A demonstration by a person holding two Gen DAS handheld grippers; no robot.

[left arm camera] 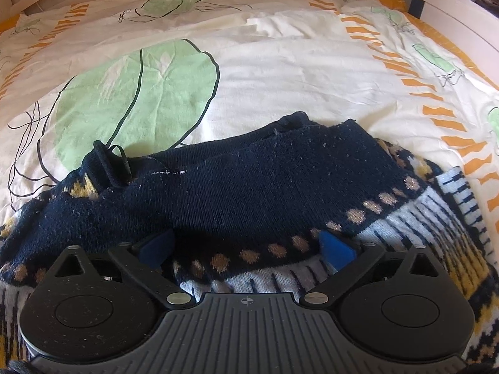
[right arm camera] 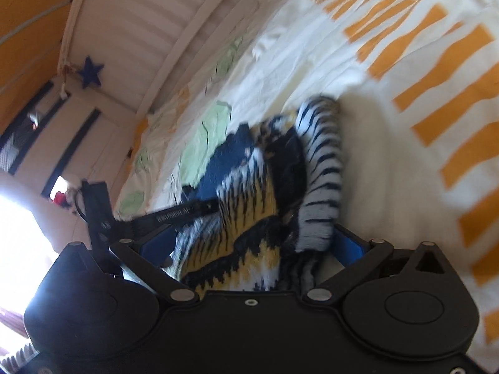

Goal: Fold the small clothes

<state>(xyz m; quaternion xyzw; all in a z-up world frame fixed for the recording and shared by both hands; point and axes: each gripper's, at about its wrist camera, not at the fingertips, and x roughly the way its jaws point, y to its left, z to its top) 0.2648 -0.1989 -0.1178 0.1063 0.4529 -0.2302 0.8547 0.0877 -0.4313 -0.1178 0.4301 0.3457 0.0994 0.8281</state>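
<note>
Left jaws: the left gripper (left arm camera: 246, 247) has its blue pads spread wide, knit fabric lying in the gap and under both tips; nothing is pinched.
Right jaws: the right gripper (right arm camera: 254, 244) is also spread wide, a bunched sleeve and body fold sitting between the blue pads; whether the pads touch the cloth I cannot tell, since the view is blurred.
Garment: a small navy knitted sweater with gold dots and white-and-yellow patterned bands (left arm camera: 237, 193) lies on the white bedsheet printed with green leaves and orange dashes (left arm camera: 296, 71), close under both grippers.
Lie of it: in the left view the long axis runs side to side across the jaws, plain navy part farther away, patterned band nearest the tips.
Sleeve: the white-and-navy striped sleeve (right arm camera: 322, 168) lies folded along the body, pointing away from the right gripper.
Nearer hand: both sit right on the cloth; the right is at the sleeve end, the left over the dotted band.
Coming move: judged, a close on the near edge, then a lift away over the navy part.
Surround: a white slatted bed frame (right arm camera: 149, 28) rims the sheet.
</note>
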